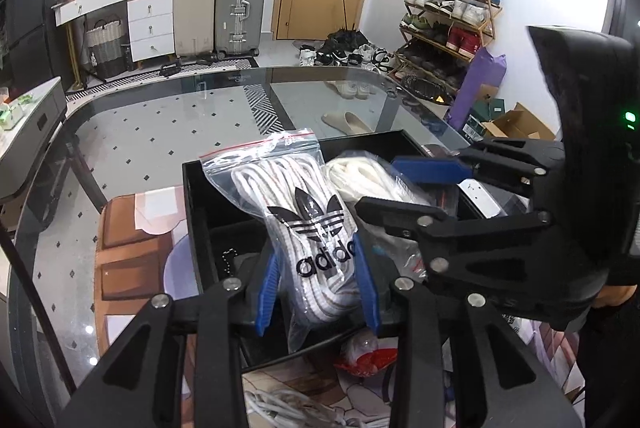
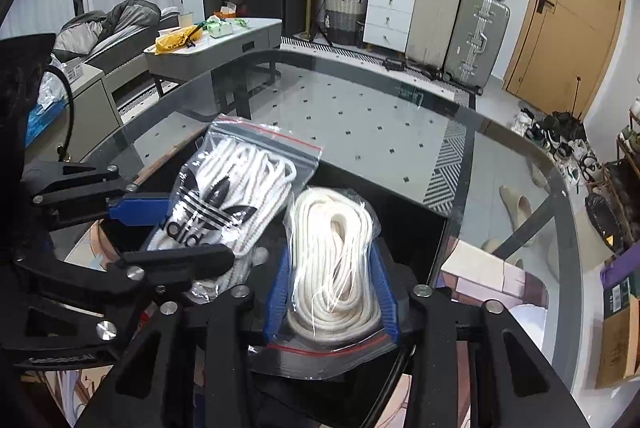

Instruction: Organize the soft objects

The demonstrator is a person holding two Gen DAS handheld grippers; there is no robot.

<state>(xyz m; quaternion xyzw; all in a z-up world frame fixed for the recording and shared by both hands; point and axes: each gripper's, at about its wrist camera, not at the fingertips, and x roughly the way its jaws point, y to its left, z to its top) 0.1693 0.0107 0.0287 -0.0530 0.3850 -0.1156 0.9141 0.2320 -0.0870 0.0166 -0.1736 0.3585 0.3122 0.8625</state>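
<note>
A clear zip bag of white laces with a black adidas logo (image 1: 308, 224) leans in a black open box (image 1: 192, 195) on the glass table. My left gripper (image 1: 318, 288) is shut on this bag's lower part, blue pads pressing both sides. Beside it, a zip bag of coiled cream laces (image 2: 336, 260) sits between the blue pads of my right gripper (image 2: 331, 296), which lie against its sides. Seen from the left wrist, the right gripper (image 1: 378, 184) reaches in from the right over the cream bag (image 1: 360, 175). The left gripper (image 2: 192, 232) comes in from the left in the right wrist view.
The box (image 2: 400, 203) sits near the glass table's near edge (image 2: 520, 163). Inside it are a small bead chain (image 1: 228, 256) and a white item (image 1: 480, 195). Near the box lie a red-and-white packet (image 1: 368, 352) and a white cable (image 1: 272, 404).
</note>
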